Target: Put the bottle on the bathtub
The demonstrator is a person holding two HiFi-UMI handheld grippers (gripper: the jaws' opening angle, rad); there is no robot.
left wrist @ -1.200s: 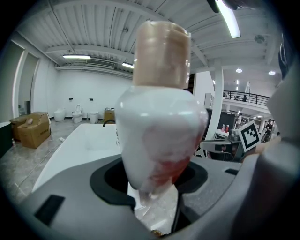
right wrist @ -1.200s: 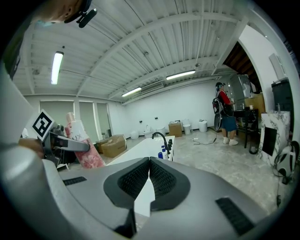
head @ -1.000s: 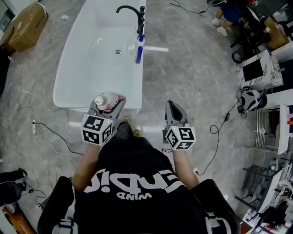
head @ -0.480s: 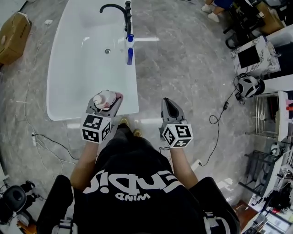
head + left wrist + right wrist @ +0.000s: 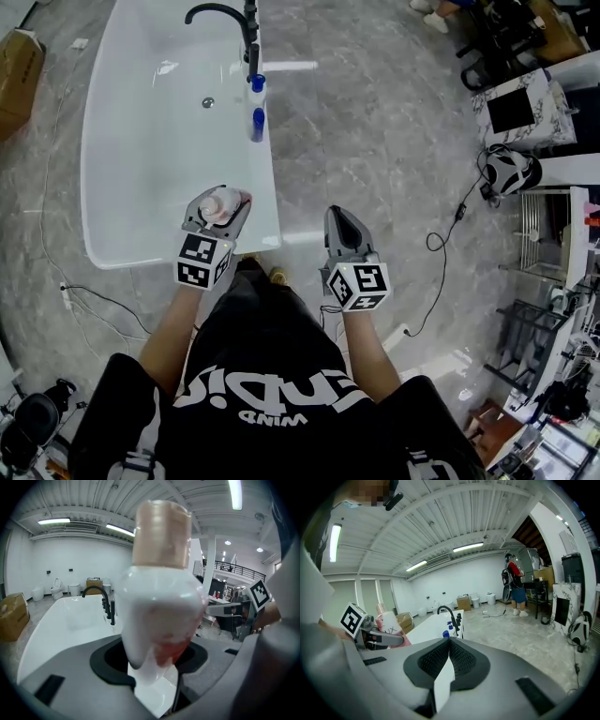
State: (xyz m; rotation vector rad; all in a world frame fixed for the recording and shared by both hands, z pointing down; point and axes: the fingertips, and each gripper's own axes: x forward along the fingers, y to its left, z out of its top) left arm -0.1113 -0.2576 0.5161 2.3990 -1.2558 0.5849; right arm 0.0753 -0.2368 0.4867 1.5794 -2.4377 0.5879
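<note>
A white bottle (image 5: pixel 221 204) with a tan cap and a pink-red lower part stands upright between the jaws of my left gripper (image 5: pixel 216 216), which is shut on it. In the left gripper view the bottle (image 5: pixel 159 602) fills the middle. It hangs over the near right corner of the white bathtub (image 5: pixel 122 216). My right gripper (image 5: pixel 343 231) is shut with nothing in it, over the floor to the right of the tub. From the right gripper view I see the jaws closed together, with the bottle (image 5: pixel 389 623) and the tub (image 5: pixel 429 625) to the left.
A black faucet (image 5: pixel 220 17) and a blue-capped bottle (image 5: pixel 256 103) stand on the tub's right rim. A cardboard box (image 5: pixel 19 66) lies far left. Cables (image 5: pixel 450 234) run across the grey floor; desks and a helmet (image 5: pixel 511 173) stand at the right. A person (image 5: pixel 515 585) stands far off.
The whole view has shifted: the tub now lies closer and more to the left under my left gripper. The bottle stays held. The right gripper has stayed shut beside it.
</note>
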